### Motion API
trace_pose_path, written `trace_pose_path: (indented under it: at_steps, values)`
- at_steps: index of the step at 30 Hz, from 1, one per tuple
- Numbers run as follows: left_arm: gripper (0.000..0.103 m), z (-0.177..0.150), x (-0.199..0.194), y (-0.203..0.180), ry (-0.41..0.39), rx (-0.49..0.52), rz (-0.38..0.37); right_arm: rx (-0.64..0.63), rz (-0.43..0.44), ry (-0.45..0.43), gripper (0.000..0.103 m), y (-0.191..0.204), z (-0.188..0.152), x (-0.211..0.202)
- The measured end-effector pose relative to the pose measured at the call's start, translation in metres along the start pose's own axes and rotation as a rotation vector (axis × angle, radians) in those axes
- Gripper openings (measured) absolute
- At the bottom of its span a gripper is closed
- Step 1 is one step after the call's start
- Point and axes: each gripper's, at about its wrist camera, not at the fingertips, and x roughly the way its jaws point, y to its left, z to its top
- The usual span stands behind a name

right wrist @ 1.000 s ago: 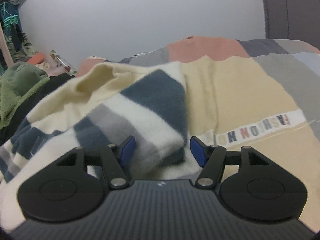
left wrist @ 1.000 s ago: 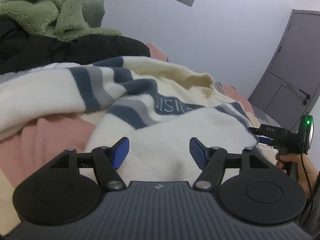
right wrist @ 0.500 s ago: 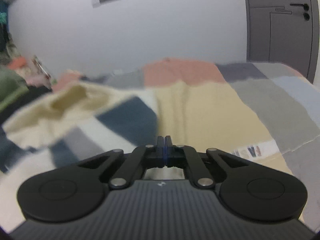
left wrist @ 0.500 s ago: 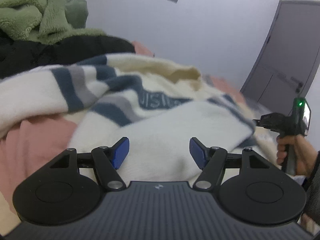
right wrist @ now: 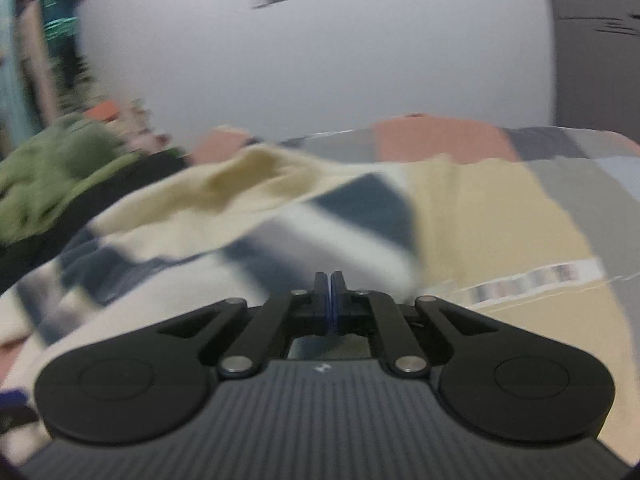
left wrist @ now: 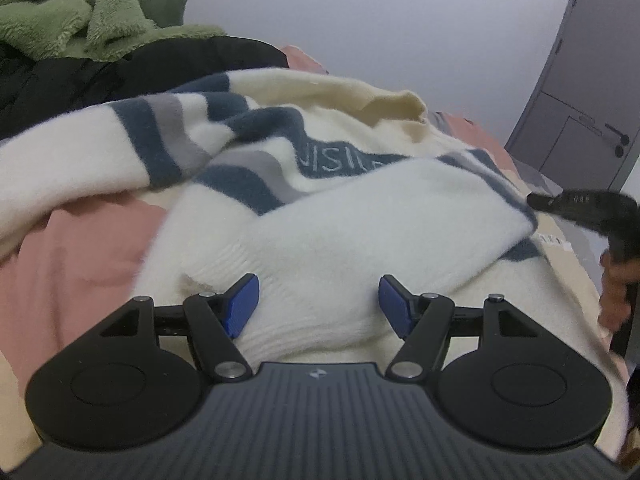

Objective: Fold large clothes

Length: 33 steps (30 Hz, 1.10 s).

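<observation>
While the cream knit sweater with navy and grey stripes [left wrist: 328, 216] lies spread over the patchwork bedspread of pink, beige and grey panels [left wrist: 76, 248], the left gripper [left wrist: 318, 304] hovers low over its ribbed white hem with the blue-padded fingers [left wrist: 242, 304] set wide apart and nothing between them. A folded sleeve of the sweater lies across its body, partly covering the lettered navy band. Behind the sweater sits a fluffy green fleece garment [left wrist: 80, 8] piled on a black garment [left wrist: 132, 72], and a grey door [left wrist: 588, 88] stands to the right.

In the right wrist view, which is heavily blurred, the right gripper [right wrist: 331, 300] has its fingers pressed together; whether any fabric is pinched between them I cannot tell. The sweater [right wrist: 248, 216] lies ahead and to the left of it, on the bedspread [right wrist: 500, 216]. From the left view, the right gripper [left wrist: 538, 201] appears at the sweater's right edge, held by the person's hand [left wrist: 616, 292].
</observation>
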Motion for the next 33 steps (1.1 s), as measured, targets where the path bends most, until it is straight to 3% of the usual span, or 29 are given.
trace_pose_path:
  at_steps: [4, 6, 9, 12, 15, 20, 21, 23, 24, 25, 30, 33]
  values:
    - [0.071, -0.002, -0.004, 0.000, -0.013, -0.001, 0.000, -0.030, 0.103, 0.098, 0.004, 0.030, -0.019, 0.009]
    - [0.071, -0.003, -0.005, 0.001, -0.019, -0.009, -0.002, -0.086, 0.092, 0.148, 0.005, 0.041, -0.030, 0.017]
    - [0.072, -0.001, -0.007, 0.003, -0.022, -0.032, -0.003, -0.104, 0.076, 0.129, 0.004, 0.043, -0.044, 0.019]
    - [0.072, 0.000, -0.013, 0.006, -0.037, -0.063, 0.001, -0.028, 0.090, 0.118, 0.005, 0.037, -0.041, 0.004]
    - [0.072, 0.004, -0.023, 0.015, -0.071, -0.109, 0.017, -0.054, 0.087, 0.137, 0.005, 0.042, -0.039, -0.015]
    - [0.073, 0.009, -0.044, 0.044, -0.125, -0.249, 0.099, -0.049, 0.127, 0.144, 0.006, 0.055, -0.048, -0.055]
    - [0.073, 0.010, -0.049, 0.051, -0.133, -0.279, 0.132, -0.051, 0.137, 0.148, 0.010, 0.058, -0.050, -0.063]
    - [0.073, 0.011, -0.061, 0.064, -0.158, -0.325, 0.189, -0.062, 0.159, 0.148, 0.028, 0.065, -0.054, -0.081]
    - [0.073, 0.011, -0.067, 0.071, -0.172, -0.355, 0.215, -0.061, 0.171, 0.142, 0.049, 0.067, -0.055, -0.088]
    - [0.074, 0.011, -0.073, 0.079, -0.182, -0.390, 0.243, -0.051, 0.188, 0.131, 0.061, 0.069, -0.056, -0.099]
    - [0.078, 0.004, -0.097, 0.125, -0.239, -0.622, 0.327, -0.020, 0.217, 0.127, 0.060, 0.074, -0.061, -0.128]
    - [0.079, -0.001, -0.099, 0.153, -0.243, -0.787, 0.308, -0.005, 0.183, 0.155, 0.060, 0.072, -0.065, -0.129]
